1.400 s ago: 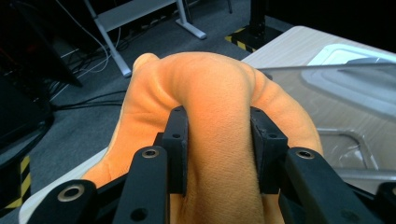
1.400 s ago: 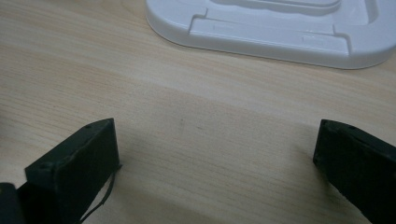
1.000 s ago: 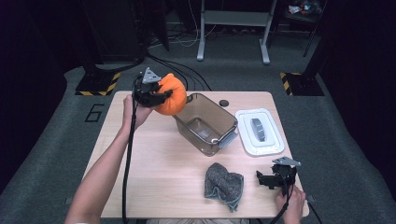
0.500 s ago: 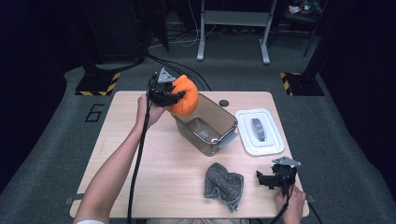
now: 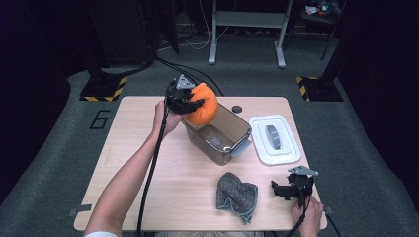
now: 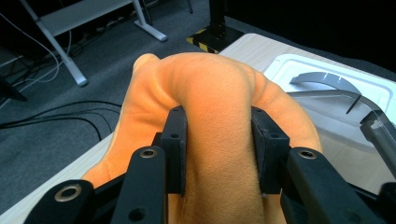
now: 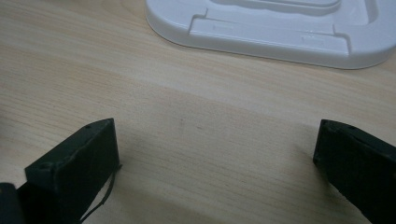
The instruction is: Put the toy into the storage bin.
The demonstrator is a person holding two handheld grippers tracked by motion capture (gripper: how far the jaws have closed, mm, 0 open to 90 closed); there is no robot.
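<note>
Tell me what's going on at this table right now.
A person is working with a gripper in each hand. The left gripper squeezes a soft orange cloth and holds it over the far end of a clear plastic box. The right gripper rests open near the table's front edge. The box's white lid lies beside it, and a grey cloth lies in front.

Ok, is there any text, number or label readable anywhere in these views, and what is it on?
"6": a dark numeral on the grey floor, left of the table.
No readable writing on the orange cloth, clear bin or white lid.
</note>
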